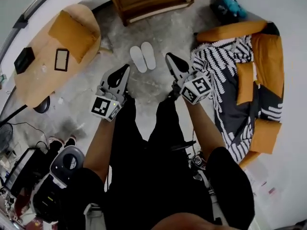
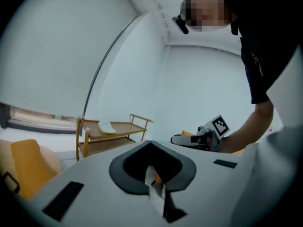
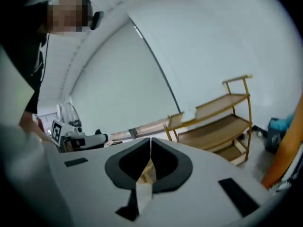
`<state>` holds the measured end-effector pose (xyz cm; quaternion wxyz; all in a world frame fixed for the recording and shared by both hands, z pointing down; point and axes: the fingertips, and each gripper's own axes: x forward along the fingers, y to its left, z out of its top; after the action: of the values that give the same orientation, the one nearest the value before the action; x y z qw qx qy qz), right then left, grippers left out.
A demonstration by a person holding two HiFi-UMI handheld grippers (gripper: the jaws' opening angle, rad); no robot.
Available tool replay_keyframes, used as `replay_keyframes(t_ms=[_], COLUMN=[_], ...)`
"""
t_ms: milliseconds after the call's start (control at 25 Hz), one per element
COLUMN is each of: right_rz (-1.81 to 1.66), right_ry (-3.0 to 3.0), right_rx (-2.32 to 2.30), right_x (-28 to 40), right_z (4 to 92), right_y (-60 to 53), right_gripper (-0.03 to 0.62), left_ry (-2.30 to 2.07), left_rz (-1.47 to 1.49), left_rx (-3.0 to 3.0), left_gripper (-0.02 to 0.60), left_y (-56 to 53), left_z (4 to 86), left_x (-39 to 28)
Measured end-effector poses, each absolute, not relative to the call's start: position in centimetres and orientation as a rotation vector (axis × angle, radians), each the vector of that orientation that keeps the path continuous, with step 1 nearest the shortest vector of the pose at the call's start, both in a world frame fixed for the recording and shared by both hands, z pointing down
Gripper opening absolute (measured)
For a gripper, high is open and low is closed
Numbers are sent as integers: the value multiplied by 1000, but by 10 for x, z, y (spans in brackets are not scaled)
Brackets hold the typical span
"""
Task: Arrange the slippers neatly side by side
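Mottled grey floor, wooden shelf rack, round tan table, orange sofa under striped throw.

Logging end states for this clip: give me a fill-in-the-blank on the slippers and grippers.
The two slippers lie ____ on the floor.
The left gripper and right gripper are both ____ and hold nothing.
The slippers' colour is ____.
Missing words: side by side; shut; white.

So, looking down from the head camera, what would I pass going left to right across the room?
Round wooden table → left gripper → pair of white slippers → right gripper → striped blanket → orange sofa.
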<state>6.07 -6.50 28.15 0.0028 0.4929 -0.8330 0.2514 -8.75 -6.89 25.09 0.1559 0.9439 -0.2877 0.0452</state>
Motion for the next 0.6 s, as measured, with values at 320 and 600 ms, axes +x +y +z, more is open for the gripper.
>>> replay_keyframes(t_ms=[320, 600], right_rz=[296, 95], right_ry=[-2747, -2821], right_rx=[1377, 1346], right_x=[59, 76], right_z=[86, -3], right_y=[-41, -17], right_gripper=[34, 34], left_ry=[-903, -1099], left_rz=[50, -39], left_rx=[2803, 2762], left_gripper=[17, 17], left_y=[-77, -53], left_z=[114, 42], left_x=[-105, -121])
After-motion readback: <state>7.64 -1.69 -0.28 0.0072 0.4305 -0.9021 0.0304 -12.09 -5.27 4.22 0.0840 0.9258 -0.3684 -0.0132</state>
